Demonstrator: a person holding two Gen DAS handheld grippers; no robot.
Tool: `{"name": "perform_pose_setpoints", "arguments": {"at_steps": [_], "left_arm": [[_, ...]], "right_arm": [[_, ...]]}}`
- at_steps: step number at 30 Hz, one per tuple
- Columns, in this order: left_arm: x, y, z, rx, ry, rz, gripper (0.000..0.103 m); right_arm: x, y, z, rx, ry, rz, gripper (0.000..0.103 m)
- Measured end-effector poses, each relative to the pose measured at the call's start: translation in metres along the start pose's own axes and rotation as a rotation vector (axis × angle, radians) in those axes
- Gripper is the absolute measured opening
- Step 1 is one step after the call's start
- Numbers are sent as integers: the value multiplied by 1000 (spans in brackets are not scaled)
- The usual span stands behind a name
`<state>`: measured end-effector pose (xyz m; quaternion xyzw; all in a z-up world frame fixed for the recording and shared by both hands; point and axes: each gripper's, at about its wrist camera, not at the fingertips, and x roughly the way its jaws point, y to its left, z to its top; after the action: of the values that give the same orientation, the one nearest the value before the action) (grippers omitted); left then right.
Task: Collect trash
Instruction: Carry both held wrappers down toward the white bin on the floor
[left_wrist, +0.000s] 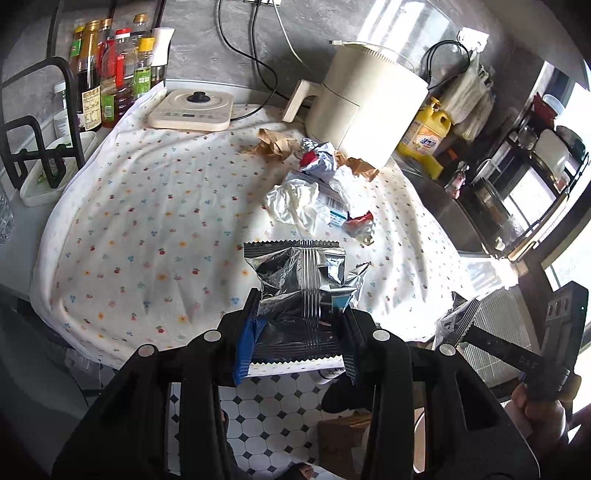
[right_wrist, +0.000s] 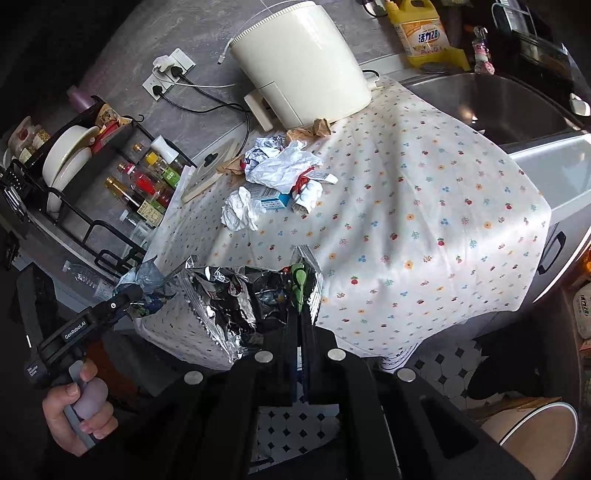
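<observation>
left tongs (left_wrist: 299, 325): clamped on a silver foil wrapper (left_wrist: 299, 280), held past the near edge of the bench (left_wrist: 129, 221), above the tiled floor (left_wrist: 266, 402).
right tongs (right_wrist: 299, 317): pinched narrow on a second foil wrapper (right_wrist: 236, 299), crumpled, hanging at the bench's front edge.
cross view: right tongs (left_wrist: 480, 332) show at 4 o'clock in the left view with foil in the tips; left tongs (right_wrist: 122, 299) at 9 o'clock in the right view.
trash pile (left_wrist: 317, 192): white tissue, foil, a small blue box and brown paper, on the cloth at 12 o'clock from the left tongs, just in front of the air fryer (left_wrist: 365, 103).
bin (right_wrist: 532, 428): white, on the floor at 4 o'clock in the right view.
</observation>
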<state>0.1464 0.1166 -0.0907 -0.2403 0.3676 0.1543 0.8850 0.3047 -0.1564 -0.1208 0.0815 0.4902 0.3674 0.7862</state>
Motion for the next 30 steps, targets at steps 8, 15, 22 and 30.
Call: {"name": "perform_pose_setpoints", "arguments": {"at_steps": [8, 15, 22, 30], "left_arm": [[18, -87, -37, 109, 61, -64, 39], [39, -155, -79, 194, 133, -140, 39], [57, -218, -127, 287, 215, -224, 39], [67, -273, -181, 383, 309, -291, 39]], "right_arm": [[-66, -96, -41, 130, -53, -104, 3], [-117, -163, -93, 225, -74, -243, 3], [-157, -220, -154, 344, -66, -355, 3], [-173, -265, -207, 480, -20, -483, 37]]}}
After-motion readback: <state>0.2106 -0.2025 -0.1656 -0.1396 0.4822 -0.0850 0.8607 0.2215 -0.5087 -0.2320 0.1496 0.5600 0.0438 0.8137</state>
